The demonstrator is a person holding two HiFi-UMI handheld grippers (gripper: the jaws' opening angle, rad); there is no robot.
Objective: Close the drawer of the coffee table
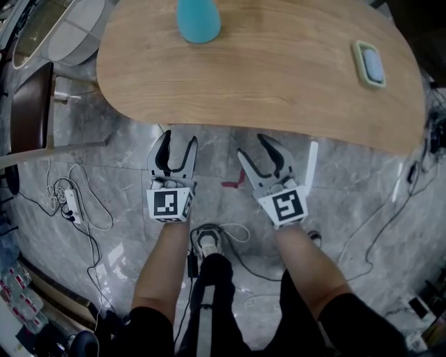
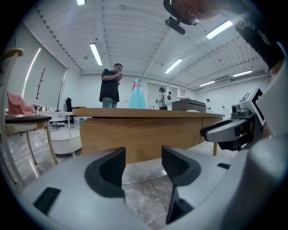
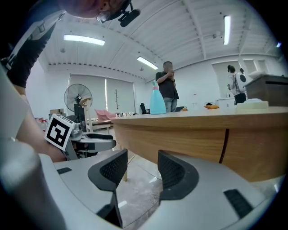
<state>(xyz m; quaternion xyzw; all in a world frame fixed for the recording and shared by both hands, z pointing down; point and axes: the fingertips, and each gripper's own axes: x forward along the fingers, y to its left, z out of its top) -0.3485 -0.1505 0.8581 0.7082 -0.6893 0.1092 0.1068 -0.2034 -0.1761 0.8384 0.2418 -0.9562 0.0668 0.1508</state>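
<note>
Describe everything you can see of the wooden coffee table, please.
The coffee table has a rounded top of light brown wood with visible grain. Its deep wooden side band shows one dark vertical seam in the right gripper view. No drawer is seen sticking out. It stands on a grey marbled floor. A turquoise bottle and a small pale-green rimmed object rest on it. The left gripper and right gripper, both open, face its near edge without touching.

Blue bottle (image 1: 198,21) is cut off at the head view's twelve o'clock edge. Coffee table (image 1: 265,77) top conceals its drawer there.
</note>
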